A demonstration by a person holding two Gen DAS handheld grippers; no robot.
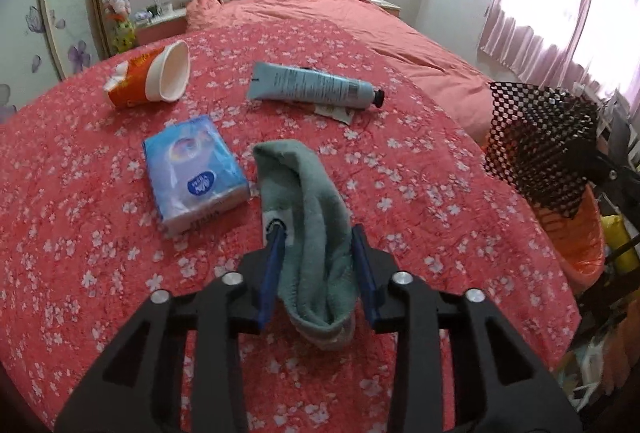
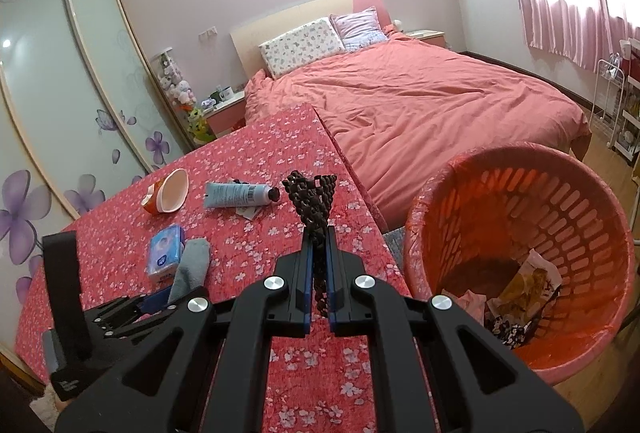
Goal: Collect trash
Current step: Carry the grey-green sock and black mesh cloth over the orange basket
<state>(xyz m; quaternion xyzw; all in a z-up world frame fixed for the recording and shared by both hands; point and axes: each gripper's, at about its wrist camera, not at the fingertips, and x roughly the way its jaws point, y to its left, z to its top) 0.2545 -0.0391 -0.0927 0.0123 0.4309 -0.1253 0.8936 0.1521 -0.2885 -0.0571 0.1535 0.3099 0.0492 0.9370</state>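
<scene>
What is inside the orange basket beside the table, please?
Inside the orange basket, at the bottom, lie a yellow-and-white crumpled wrapper, a pinkish scrap and a dark patterned piece. The right gripper's body covers the near bottom.

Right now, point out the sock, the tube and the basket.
sock (image 1: 308,201), left wrist view, mid-body.
tube (image 1: 308,85), left wrist view, label.
basket (image 2: 560,217), right wrist view, inner slotted wall.

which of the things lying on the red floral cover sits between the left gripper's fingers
The grey-green sock; the blue tissue pack, pale blue tube and orange paper cup lie farther off.
</scene>
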